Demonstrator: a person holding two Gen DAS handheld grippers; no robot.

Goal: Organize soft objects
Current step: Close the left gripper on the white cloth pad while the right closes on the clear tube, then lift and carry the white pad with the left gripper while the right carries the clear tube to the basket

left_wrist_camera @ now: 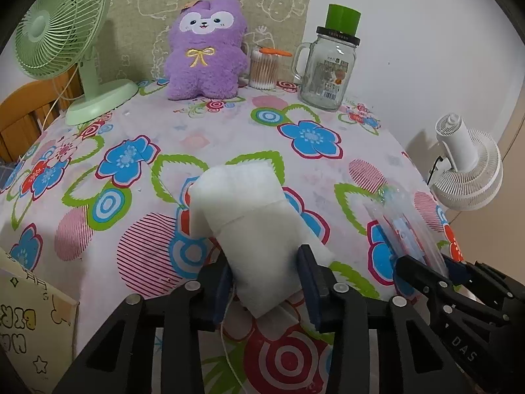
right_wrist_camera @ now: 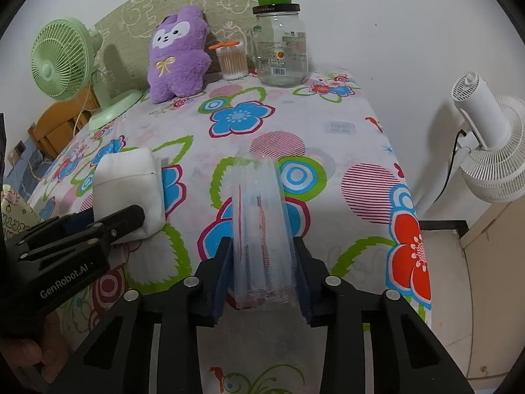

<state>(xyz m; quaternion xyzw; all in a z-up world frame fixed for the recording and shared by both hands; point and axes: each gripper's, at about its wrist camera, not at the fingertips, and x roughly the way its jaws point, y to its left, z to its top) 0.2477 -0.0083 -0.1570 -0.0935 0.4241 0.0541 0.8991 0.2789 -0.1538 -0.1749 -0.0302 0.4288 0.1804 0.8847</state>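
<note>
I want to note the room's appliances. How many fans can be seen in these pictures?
2. The green fan stands on the table's back left corner, beside the purple plush. The white fan stands off the table, at its right side. Others may be out of view.

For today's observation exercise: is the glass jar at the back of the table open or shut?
Shut. The glass jar stands upright with a dark lid on its mouth and a green cup on top.
</note>
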